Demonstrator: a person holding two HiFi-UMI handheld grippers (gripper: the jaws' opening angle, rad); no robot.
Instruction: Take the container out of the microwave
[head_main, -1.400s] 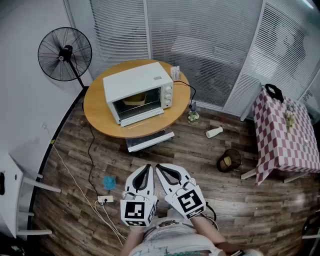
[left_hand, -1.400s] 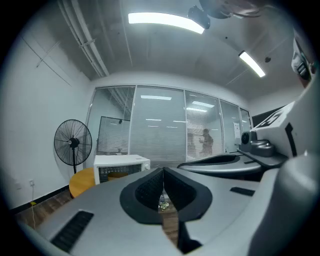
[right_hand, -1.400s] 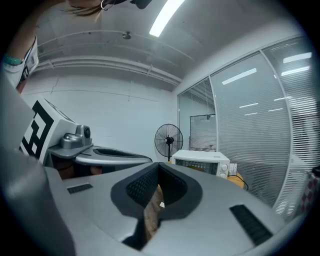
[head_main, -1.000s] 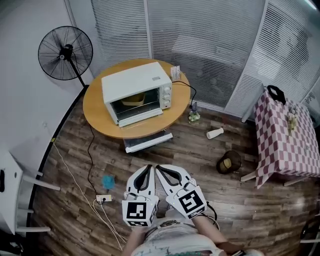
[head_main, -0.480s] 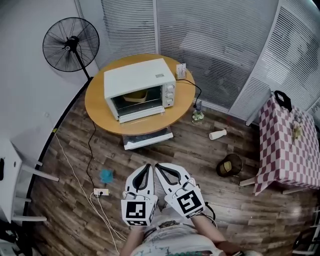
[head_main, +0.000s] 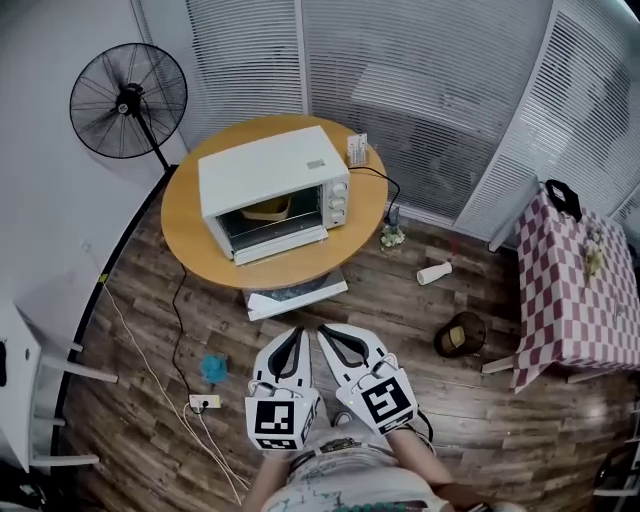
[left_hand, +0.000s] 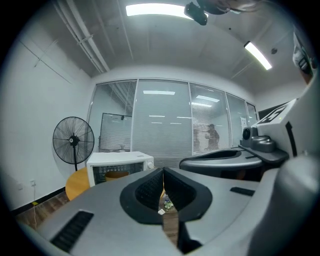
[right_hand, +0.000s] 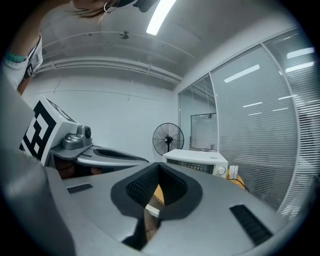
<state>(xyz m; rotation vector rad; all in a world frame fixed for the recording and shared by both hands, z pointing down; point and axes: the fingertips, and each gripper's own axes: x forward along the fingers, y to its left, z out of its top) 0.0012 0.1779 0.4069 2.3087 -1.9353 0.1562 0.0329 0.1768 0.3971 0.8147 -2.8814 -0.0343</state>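
Inside the microwave (head_main: 270, 170) sits the container (head_main: 268, 208), a yellowish bowl seen through the open front. The microwave stands on a round table (head_main: 190, 235), and its door (head_main: 283, 243) looks folded down toward the person. Both claws are well away from it, held low and close to the person's body. The left claw (head_main: 289, 335) is clenched with nothing in it. The right claw (head_main: 326, 332) is clenched and empty too. In each gripper view the pads meet at the tip.

A few things could go wrong from here. The claws must spread before they reach in, or they will just bump the container and push it deeper. The door sticks out in front, so a low reach could knock it. A dark cord (head_main: 180, 310) and a plug strip (head_main: 205, 401) lie on the floor left of the person, and a white tray (head_main: 297, 295) sits under the table. A foot could catch on any of them on the way over.
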